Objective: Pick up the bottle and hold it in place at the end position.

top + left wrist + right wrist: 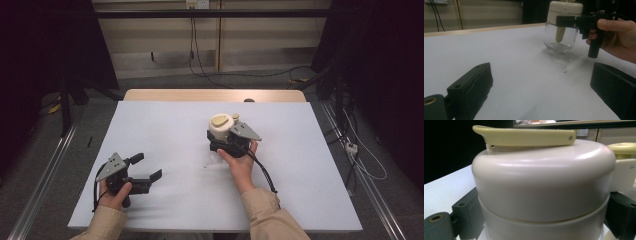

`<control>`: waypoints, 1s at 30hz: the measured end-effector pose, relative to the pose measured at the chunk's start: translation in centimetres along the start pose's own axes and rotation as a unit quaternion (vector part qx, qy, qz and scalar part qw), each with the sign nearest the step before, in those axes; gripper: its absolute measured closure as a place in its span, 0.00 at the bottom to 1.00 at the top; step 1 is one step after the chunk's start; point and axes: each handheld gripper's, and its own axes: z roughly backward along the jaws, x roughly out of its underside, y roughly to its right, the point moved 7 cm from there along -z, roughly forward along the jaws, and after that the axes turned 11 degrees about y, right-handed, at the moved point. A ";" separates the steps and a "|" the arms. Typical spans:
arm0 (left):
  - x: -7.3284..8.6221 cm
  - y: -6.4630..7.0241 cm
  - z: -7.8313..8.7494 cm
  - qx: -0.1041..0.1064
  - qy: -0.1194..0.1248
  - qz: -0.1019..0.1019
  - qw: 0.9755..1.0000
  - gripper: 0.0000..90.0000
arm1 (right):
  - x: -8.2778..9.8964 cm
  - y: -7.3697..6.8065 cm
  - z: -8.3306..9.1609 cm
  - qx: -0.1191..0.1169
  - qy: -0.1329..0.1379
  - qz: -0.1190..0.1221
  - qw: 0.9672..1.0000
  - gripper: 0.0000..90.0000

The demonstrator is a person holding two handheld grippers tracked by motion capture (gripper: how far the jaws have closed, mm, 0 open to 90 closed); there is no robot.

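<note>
Right gripper (223, 141) at frame centre, fingers clamped on the cream lid (544, 182) of the glass jar (560, 37), which stands upright on the white table (165, 130). Yellow flip tab (524, 137) lies flat on top. Left gripper (147, 170) lower left, fingers spread wide, holding nothing, well apart from jar.

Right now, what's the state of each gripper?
Left gripper: open, holding nothing, low over the table.
Right gripper: fingers closed around the cream lid of the glass jar.
</note>
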 end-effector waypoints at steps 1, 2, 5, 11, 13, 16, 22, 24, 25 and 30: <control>0.0 0.0 0.0 0.000 0.000 0.000 1.000 0.04 | 0.0 0.0 0.0 0.000 0.000 0.000 1.000 0.08; 0.0 0.0 0.0 0.000 0.000 0.001 1.000 0.04 | 0.1 0.0 -0.1 0.000 -0.001 0.000 1.000 0.08; 0.0 0.0 0.0 0.000 0.000 0.001 1.000 0.04 | 0.3 0.0 -0.2 0.001 -0.002 0.000 1.000 0.08; 0.0 0.0 0.0 0.000 -0.001 0.000 1.000 0.04 | 0.6 0.1 -0.5 0.003 -0.003 -0.001 1.000 0.08; 0.0 0.0 0.0 0.000 0.000 0.000 1.000 0.04 | 0.7 0.1 -0.6 0.003 -0.005 -0.001 1.000 0.08; 0.0 0.0 0.0 0.000 0.000 0.000 1.000 0.04 | 0.8 0.1 -0.8 0.004 -0.005 -0.003 1.000 0.08; 0.0 -0.1 0.0 -0.001 -0.001 0.001 1.000 0.04 | 1.1 0.3 -1.0 0.008 -0.005 -0.010 1.000 0.08; 0.0 -0.1 0.0 -0.001 -0.001 0.000 1.000 0.04 | 1.1 0.2 -1.0 0.008 -0.007 -0.010 1.000 0.08; 0.0 -0.1 0.0 -0.001 -0.001 0.000 1.000 0.04 | 1.2 0.2 -1.1 0.007 -0.008 -0.009 1.000 0.08; 0.1 -0.1 0.0 -0.001 -0.001 0.000 1.000 0.04 | 1.1 -0.3 -1.4 0.002 -0.008 -0.007 1.000 0.08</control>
